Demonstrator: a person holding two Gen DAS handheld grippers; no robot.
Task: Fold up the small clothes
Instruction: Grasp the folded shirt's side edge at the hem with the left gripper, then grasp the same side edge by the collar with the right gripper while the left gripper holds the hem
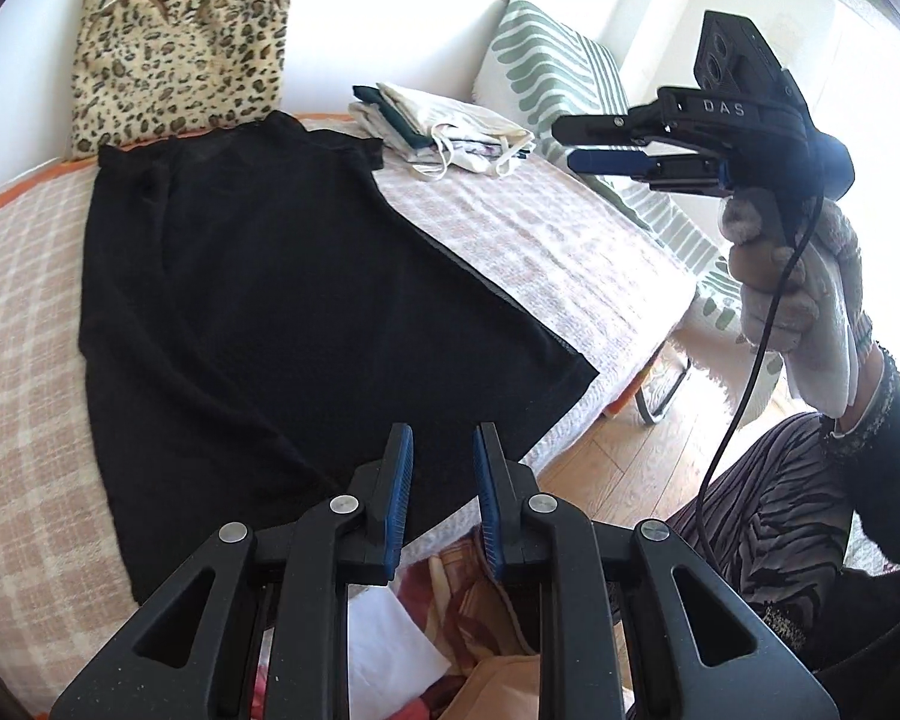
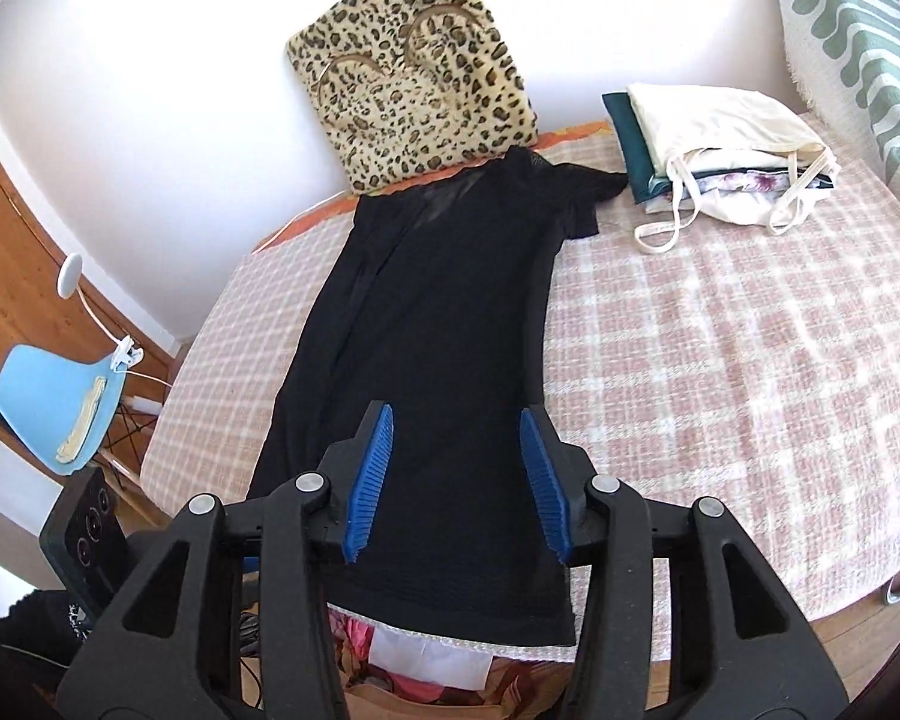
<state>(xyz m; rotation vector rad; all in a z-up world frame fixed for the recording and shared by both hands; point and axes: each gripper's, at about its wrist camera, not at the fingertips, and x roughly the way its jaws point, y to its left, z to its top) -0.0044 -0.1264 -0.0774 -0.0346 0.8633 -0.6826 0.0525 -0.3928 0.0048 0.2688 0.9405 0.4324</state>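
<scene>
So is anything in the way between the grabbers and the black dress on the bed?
Nothing visible. The black dress lies flat and uncovered, with the left gripper and right gripper open just above its near end. The folded pile sits off to the side.

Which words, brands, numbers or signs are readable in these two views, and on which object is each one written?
"DAS": pale letters on the black body of the right gripper, seen from the left wrist view.
No other text is readable; the black garment, leopard-print cushion and stack of folded clothes show none.
</scene>
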